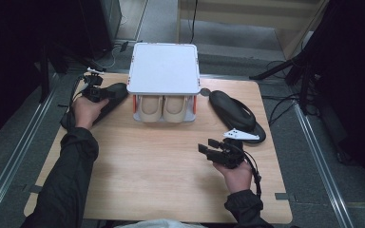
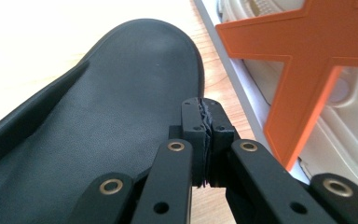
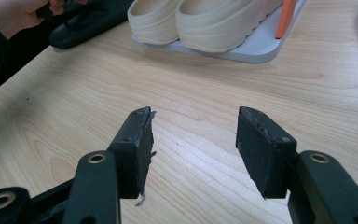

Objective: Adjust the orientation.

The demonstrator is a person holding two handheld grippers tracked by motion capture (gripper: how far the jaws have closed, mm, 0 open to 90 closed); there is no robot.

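My left gripper [image 2: 206, 122] pinches the edge of the left black slipper [image 1: 105, 99] beside the rack [image 1: 164, 66]; my right gripper [image 3: 193, 140] hangs spread and empty; the right black slipper [image 1: 232, 108] waits untouched; both, I judge, remain unshelved.

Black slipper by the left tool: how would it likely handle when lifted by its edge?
The black slipper looks moulded and matte, so probably light and not slippery. The left tool sits shut at its rim; held there, the long sole may sag or swing.
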